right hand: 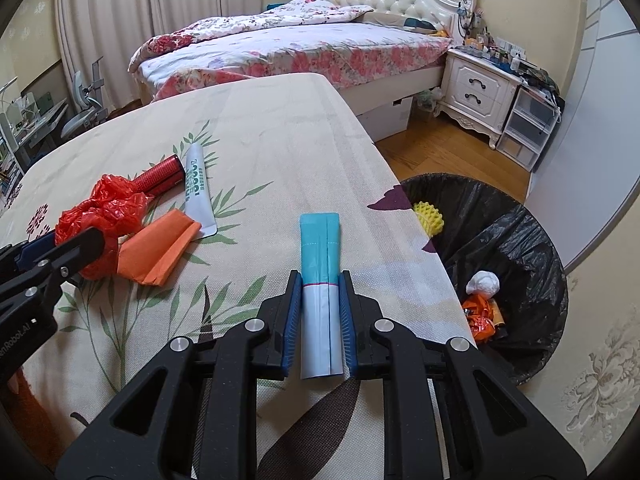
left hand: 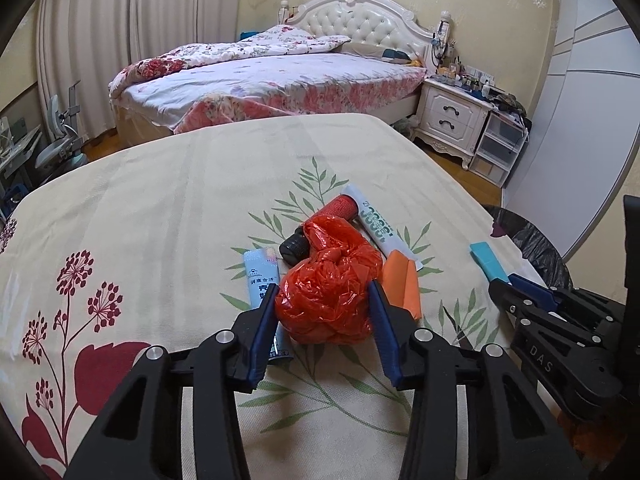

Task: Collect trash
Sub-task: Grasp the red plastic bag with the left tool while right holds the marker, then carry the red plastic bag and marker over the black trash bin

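Left gripper [left hand: 325, 292] brackets the red bag [left hand: 326, 292], pads seemingly touching, ready to lift. Right gripper [right hand: 320, 280] clamps a teal packet [right hand: 320, 248] on the table [right hand: 280, 128]; bin [right hand: 520, 216] at three o'clock awaits both.

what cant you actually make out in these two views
- Blue-white sachet, left wrist view: its lower end is hidden behind a left gripper finger.
- Bin, right wrist view: the near inside is hidden by the table edge.
- Nightstand clutter, both views: too small to identify.
- Black-capped red cylinder, left wrist view: its middle is covered by the red plastic bag.
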Demonstrator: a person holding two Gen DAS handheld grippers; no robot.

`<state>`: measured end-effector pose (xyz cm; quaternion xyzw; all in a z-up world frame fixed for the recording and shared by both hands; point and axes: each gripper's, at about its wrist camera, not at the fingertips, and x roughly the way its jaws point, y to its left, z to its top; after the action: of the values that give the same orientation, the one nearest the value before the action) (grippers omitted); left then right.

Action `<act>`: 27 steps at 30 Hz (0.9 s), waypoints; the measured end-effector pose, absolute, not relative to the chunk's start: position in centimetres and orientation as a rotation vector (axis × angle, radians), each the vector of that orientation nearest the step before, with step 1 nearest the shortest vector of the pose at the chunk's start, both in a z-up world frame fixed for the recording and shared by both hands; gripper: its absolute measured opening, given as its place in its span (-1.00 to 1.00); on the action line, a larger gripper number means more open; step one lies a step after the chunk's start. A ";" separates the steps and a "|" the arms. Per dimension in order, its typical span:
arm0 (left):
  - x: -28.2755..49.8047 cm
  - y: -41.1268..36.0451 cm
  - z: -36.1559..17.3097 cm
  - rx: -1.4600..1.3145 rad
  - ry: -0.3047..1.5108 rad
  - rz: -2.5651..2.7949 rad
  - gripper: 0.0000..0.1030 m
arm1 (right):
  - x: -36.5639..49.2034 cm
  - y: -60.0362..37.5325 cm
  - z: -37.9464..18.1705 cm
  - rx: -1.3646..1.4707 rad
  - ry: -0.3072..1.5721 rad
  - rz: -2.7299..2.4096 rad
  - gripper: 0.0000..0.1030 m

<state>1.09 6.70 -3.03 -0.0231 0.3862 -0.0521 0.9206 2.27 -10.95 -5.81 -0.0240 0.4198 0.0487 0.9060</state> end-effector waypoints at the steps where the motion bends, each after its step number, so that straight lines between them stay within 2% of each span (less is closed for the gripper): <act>1: 0.8 6.6 -2.8 -0.050 0.787 -0.108 -0.14 | 2.2 -11.0 -5.8 -0.047 0.866 0.099 -0.65; 11: -0.5 5.9 -0.7 -0.050 0.708 -0.130 -0.14 | 1.5 -13.1 -4.2 -0.019 0.823 0.063 -0.66; 27: 1.3 -1.7 0.5 0.004 0.650 -0.278 -0.14 | 1.4 -20.4 -1.6 0.052 0.746 -0.094 -0.66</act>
<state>1.30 -1.66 0.54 0.0018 0.3181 -0.1363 0.9382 1.43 -20.37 -1.62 0.0254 0.3642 -0.0461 0.9298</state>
